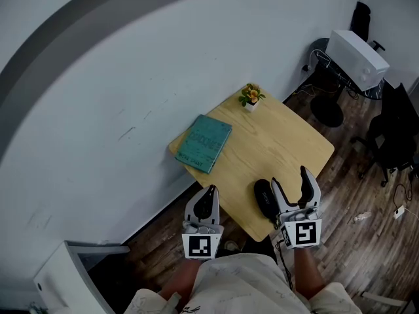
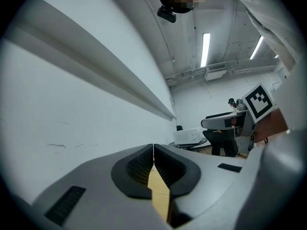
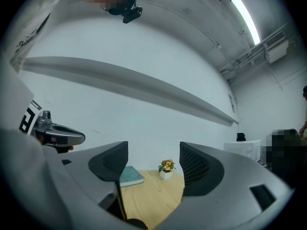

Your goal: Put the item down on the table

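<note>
Black oblong item (image 1: 264,198) lies on the wooden counter (image 1: 281,142) near its front corner, just beside the right gripper (image 1: 289,177), whose fingers stand apart and empty. Left gripper (image 1: 210,191): fingers closed on nothing. Teal book (image 1: 204,142) and potted flowers (image 1: 250,97) sit farther back.

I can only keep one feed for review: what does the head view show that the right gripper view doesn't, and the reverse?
Only the head view: the black item lying whole on the table beside the right claw, and the wooden floor. Only the right gripper view: the ceiling light, and a look straight between that claw's open jaws, with nothing gripped. Both: the teal book, the potted flower and the table.
</note>
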Demonstrator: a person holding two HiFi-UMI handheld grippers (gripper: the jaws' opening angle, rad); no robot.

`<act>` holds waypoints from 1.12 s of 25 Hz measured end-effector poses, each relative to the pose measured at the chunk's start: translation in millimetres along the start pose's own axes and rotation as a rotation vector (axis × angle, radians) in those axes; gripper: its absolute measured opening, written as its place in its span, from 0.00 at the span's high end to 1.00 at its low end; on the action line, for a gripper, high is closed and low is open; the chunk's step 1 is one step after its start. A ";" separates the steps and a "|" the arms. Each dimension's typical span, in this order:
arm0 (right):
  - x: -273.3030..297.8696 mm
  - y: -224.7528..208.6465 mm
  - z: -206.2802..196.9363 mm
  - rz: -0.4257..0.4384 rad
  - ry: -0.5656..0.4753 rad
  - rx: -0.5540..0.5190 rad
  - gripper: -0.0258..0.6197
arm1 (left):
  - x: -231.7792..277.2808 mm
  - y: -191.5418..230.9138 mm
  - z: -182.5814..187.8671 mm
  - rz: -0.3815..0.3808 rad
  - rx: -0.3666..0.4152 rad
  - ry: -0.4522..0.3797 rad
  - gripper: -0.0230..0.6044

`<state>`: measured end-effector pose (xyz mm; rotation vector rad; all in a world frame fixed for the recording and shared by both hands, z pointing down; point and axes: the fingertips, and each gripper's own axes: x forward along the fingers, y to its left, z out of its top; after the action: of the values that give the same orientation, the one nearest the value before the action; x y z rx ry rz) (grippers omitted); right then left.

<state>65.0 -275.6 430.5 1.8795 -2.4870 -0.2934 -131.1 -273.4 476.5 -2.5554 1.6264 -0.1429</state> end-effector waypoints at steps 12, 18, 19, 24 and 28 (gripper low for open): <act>-1.3 -6.3 -7.5 -0.024 0.011 0.033 0.56 | 3.2 -4.7 -2.9 -0.011 -0.006 0.012 0.95; -4.0 -1.4 -8.2 0.001 0.012 0.041 0.82 | 3.5 -8.0 -2.8 -0.020 -0.002 0.001 0.95; -4.6 -0.7 -8.0 0.009 0.013 0.045 0.87 | 3.7 -8.8 -1.8 -0.020 -0.007 -0.004 0.95; -5.4 1.6 -8.3 0.031 0.031 0.047 0.94 | 4.5 -9.5 0.8 -0.018 -0.001 -0.011 0.95; -7.8 1.4 -11.2 0.033 0.037 0.050 0.94 | 4.6 -9.0 2.6 -0.011 -0.008 -0.015 0.95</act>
<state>67.1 -269.3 442.5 1.8413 -2.5217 -0.1953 -120.7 -273.7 475.3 -2.5647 1.6115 -0.1182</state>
